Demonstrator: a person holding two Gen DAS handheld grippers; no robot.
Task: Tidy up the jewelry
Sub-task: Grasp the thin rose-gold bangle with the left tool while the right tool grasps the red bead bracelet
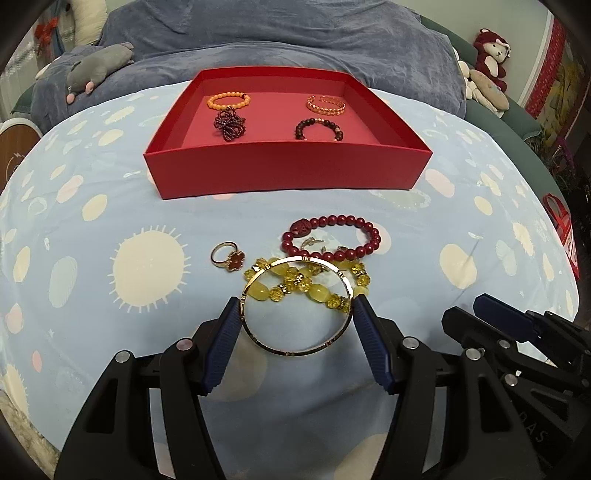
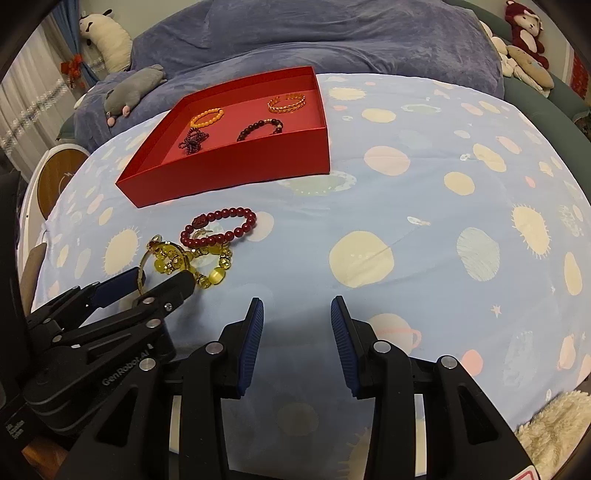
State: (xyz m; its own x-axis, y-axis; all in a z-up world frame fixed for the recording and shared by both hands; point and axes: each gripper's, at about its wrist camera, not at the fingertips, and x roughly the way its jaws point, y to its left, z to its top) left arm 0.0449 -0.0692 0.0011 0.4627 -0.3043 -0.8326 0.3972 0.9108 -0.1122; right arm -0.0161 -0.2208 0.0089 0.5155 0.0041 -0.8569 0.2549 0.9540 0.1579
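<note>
My left gripper is shut on a gold bangle, its pads touching both sides of the ring, just above the spotted blue sheet. Under and behind the bangle lie a yellow bead bracelet, a dark red bead bracelet and a gold ring with a red stone. A red tray further back holds an orange bracelet, a dark purple chain, a gold cuff and a dark bead bracelet. My right gripper is open and empty over the sheet, right of the pile.
The sheet covers a bed, with a blue-grey blanket behind the tray. A grey plush toy lies at the back left and red and white plush toys at the back right. A round wooden board stands off the left edge.
</note>
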